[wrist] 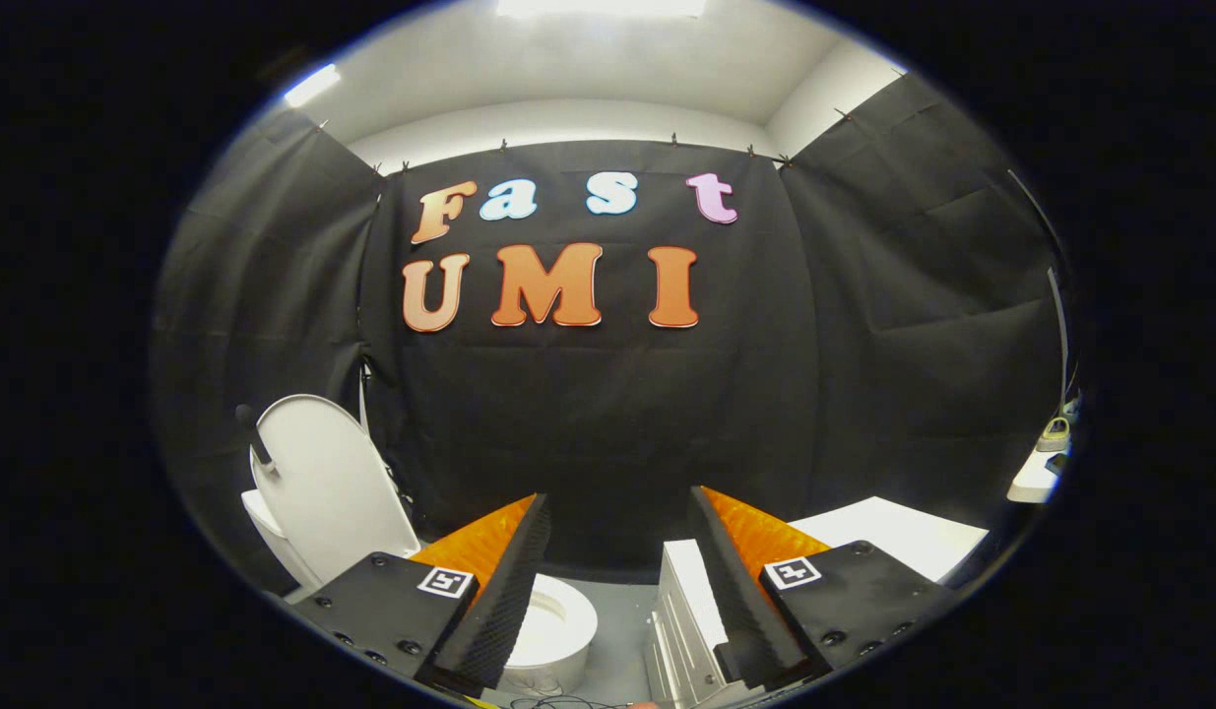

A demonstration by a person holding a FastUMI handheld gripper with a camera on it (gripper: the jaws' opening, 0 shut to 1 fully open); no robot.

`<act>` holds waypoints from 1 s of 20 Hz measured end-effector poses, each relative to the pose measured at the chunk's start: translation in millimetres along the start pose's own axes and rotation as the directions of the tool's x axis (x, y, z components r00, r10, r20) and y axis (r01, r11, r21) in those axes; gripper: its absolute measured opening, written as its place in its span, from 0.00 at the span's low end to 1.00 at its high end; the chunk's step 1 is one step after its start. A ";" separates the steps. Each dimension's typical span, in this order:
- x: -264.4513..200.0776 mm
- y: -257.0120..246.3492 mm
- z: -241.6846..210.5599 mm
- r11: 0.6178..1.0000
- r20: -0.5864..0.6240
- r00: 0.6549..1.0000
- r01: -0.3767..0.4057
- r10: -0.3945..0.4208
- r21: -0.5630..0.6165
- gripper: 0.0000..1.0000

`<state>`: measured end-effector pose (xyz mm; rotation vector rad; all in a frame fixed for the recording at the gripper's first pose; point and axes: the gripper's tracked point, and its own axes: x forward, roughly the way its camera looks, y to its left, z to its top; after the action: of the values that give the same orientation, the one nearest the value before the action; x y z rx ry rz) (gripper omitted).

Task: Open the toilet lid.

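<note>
Lid standing raised, gripper empty

The gripper (619,512) is hovering with fingers spread wide, gripping nothing. The lid (327,483) is standing upright, left of the left finger, over the bowl (558,620); a cabinet (691,611) is sitting by the right finger.

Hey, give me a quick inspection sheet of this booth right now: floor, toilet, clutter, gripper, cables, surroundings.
Surface: grey floor, partly in view.
Job's things: toilet lid already raised upright; bowl open below, behind the left finger.
Clutter: white cabinet with a white top, beside the right finger.
Gripper: gripper open, fingers wide apart, holding nothing.
Cables: dark wires on the floor by the bowl; power strip at far right.
Surroundings: black cloth wall, ceiling light.
</note>
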<state>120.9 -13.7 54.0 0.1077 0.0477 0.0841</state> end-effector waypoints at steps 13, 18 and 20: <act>-16.6 -31.2 1.7 0.997 0.040 0.996 0.072 -0.074 0.033 0.92; -19.4 -24.9 5.3 0.998 0.054 0.997 0.062 -0.063 0.026 0.92; -20.8 -25.4 7.7 0.997 0.059 0.996 0.065 -0.067 0.029 0.92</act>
<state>102.7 -41.4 59.8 0.1355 -0.0080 0.0145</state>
